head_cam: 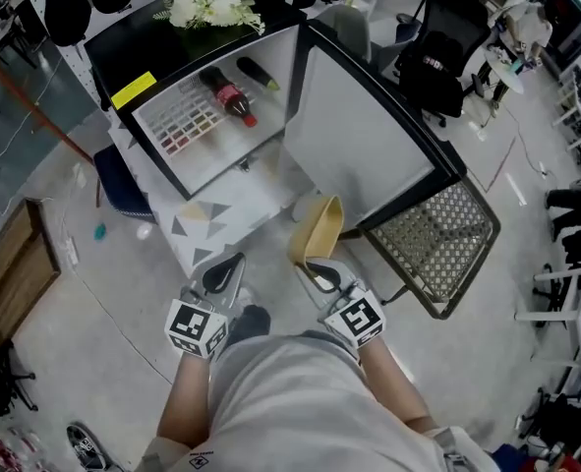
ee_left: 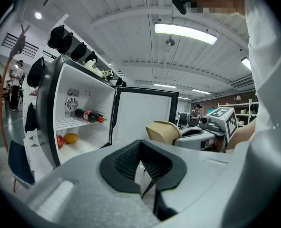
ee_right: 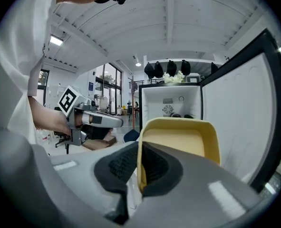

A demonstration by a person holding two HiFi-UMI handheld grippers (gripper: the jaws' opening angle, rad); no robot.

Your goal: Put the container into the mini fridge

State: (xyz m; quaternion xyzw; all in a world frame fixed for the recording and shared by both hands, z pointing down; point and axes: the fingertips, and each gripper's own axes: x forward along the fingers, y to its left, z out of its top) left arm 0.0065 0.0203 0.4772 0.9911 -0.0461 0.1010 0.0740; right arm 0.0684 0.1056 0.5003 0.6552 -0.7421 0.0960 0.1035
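Mini fridge (ee_left: 83,99): shelf and floor loading
The wire shelf (ee_left: 66,123) carries one cola bottle (ee_left: 88,115) lying on its side; the fridge floor (ee_left: 85,147) carries a red fruit (ee_left: 60,140) just beside an orange fruit (ee_left: 71,137).

Left gripper (head_cam: 225,264) jaws closed and empty, right gripper (head_cam: 316,267) jaws clamped

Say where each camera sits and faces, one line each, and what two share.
Head view: head-mounted, steeply down at the white mini fridge; forearms, left gripper, right gripper show.
Left gripper view: on the left gripper, towards the fridge; right gripper shows.
Right gripper view: on the right gripper, towards the fridge past its gripped yellow plastic container.
Shared: fridge, container.
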